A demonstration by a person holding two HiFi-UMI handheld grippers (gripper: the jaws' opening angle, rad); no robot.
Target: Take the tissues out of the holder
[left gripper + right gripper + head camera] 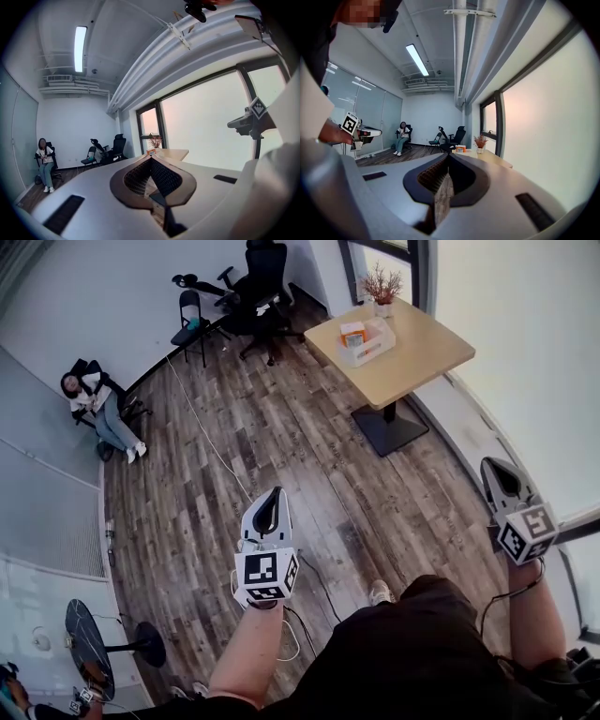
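A white holder [367, 345] with an orange tissue pack [352, 334] stands on the far wooden table [422, 357], beside a small potted plant [382, 285]. Both grippers are held well short of the table, at about waist height over the floor. My left gripper [275, 491] is shut and empty, and it points toward the table. My right gripper [489, 463] is shut too, with nothing in it. In the left gripper view the jaws [151, 158] meet just below the distant orange pack [151, 152]. In the right gripper view the jaws [449, 154] point at the holder [461, 148].
Plank floor lies between me and the table. A cable [211, 451] runs across it. Black office chairs [258, 287] stand at the back wall, and a person sits on a chair [98, 404] at the left. A fan stand [94, 648] is near left. Windows line the right wall.
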